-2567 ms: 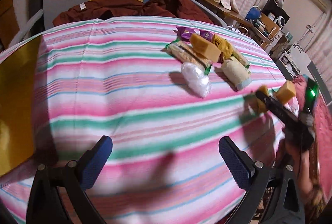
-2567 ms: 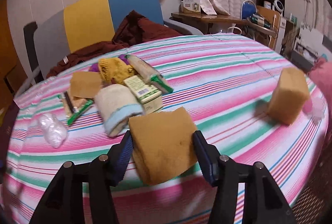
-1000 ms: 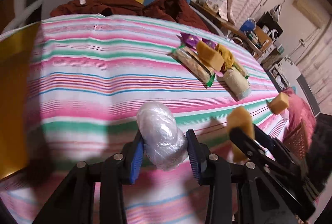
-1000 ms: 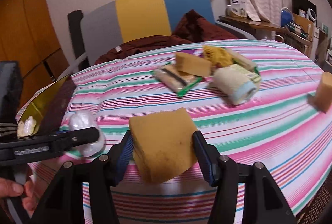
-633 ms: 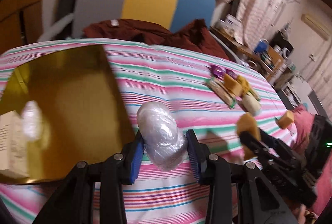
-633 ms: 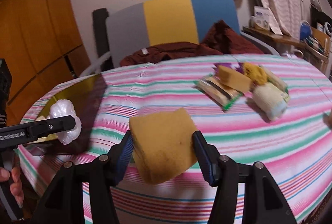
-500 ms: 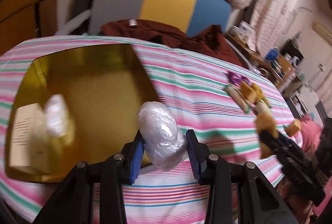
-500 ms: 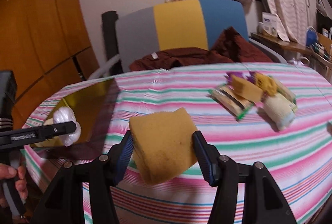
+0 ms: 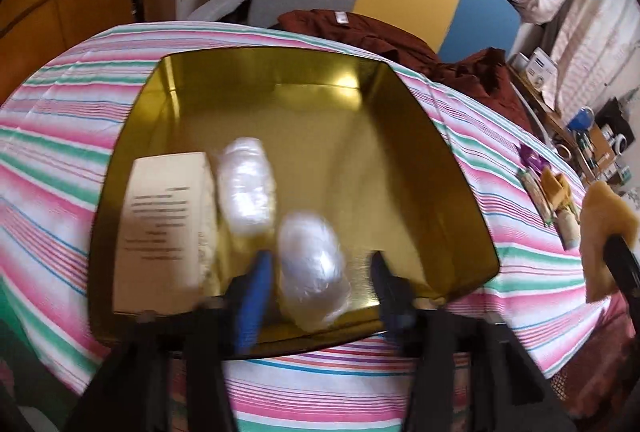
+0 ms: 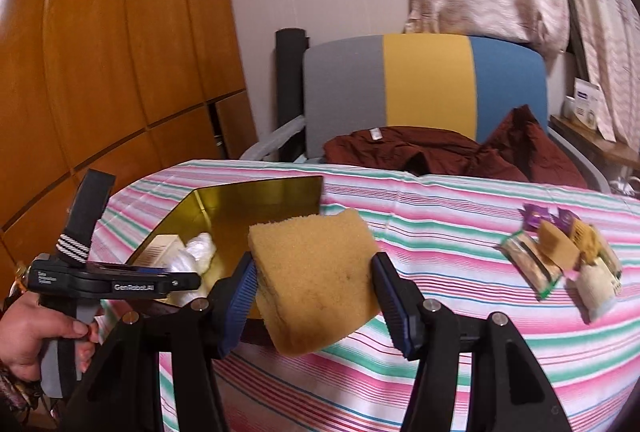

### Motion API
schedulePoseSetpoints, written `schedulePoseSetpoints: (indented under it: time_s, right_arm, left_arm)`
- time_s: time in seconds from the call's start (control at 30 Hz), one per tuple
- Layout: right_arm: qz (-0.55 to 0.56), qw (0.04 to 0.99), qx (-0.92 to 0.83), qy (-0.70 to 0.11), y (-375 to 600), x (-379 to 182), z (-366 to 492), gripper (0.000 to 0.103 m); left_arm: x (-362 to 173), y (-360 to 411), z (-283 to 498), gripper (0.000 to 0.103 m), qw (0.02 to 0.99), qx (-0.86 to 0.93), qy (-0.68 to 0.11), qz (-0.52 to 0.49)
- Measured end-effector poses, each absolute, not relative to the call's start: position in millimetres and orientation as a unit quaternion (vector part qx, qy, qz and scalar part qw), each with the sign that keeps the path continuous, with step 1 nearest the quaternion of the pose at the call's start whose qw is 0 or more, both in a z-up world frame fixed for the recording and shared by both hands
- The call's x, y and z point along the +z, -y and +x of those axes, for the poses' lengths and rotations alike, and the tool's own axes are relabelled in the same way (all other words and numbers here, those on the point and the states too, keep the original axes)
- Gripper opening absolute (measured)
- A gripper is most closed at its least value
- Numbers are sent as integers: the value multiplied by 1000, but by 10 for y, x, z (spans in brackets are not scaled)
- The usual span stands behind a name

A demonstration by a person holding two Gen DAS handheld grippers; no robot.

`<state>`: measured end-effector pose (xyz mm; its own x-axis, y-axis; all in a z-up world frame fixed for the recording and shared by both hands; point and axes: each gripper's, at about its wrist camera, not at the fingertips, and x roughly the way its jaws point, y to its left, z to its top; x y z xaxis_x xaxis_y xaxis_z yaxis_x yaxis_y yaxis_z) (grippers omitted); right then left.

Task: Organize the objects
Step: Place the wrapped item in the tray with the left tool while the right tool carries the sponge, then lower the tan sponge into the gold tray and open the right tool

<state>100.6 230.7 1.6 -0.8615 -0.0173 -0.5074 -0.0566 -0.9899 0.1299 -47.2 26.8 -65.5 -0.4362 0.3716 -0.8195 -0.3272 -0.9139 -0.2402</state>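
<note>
A gold tin box (image 9: 448, 167) sits on the striped table and holds a cream carton (image 9: 164, 216) and a clear plastic bundle (image 9: 248, 187). My left gripper (image 9: 318, 268) hangs over the box's near edge with its jaws spread. A second plastic bundle (image 9: 312, 272) lies between them, blurred, no longer pinched. My right gripper (image 10: 314, 282) is shut on a yellow sponge (image 10: 316, 272), held above the table right of the box (image 10: 264, 199). The sponge also shows in the left wrist view (image 9: 604, 228).
A pile of packets, a sponge and a rolled towel (image 10: 560, 260) lies at the table's right. A dark red garment (image 10: 440, 151) lies on the grey, yellow and blue chair (image 10: 424, 79) behind the table. A wooden cabinet (image 10: 100, 51) stands at left.
My left gripper moved left over the gold box and opened, letting go of the plastic bundle. My right gripper followed left with the sponge still held.
</note>
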Motion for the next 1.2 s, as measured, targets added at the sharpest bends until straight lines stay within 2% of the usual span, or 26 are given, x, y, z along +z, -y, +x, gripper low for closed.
schedulePoseSetpoints:
  time_s: [0.03,0.07,0.17,0.23,0.3,0.57,0.77,0.97,1.2]
  right_arm:
    - [-264,6,962,-69,-2275,16,987,58]
    - [-265,2,962,-67,-2234,19,966,58]
    - [-271,-6,961,-62,-2165,5,930,58]
    - [-275,-12,959,-59,-2110,-13,893,58]
    - [-285,-20,957,-57,-2056,-47,841,58]
    - [-332,-59,940,-59,-1772,-231,444,58]
    - [-373,-85,921,-67,-1514,-406,78,58]
    - [-412,-111,901,-82,-1275,-619,-201,61]
    - [-443,-110,889,-37,-1085,-732,-241,63]
  left_arm:
    - [-653,-239,-467,84,203,848,28,-488]
    - [-648,-207,-457,88,198,851,33,-486]
    - [-591,-121,-382,91,194,858,46,-473]
    - [-535,-80,-302,99,187,869,43,-456]
    - [-461,-14,-191,102,173,884,44,-431]
    - [-231,368,27,103,109,920,87,-366]
    - [-198,649,-7,103,74,916,124,-375]
    - [-177,790,25,103,59,918,128,-370]
    - [-217,912,31,103,43,915,143,-375]
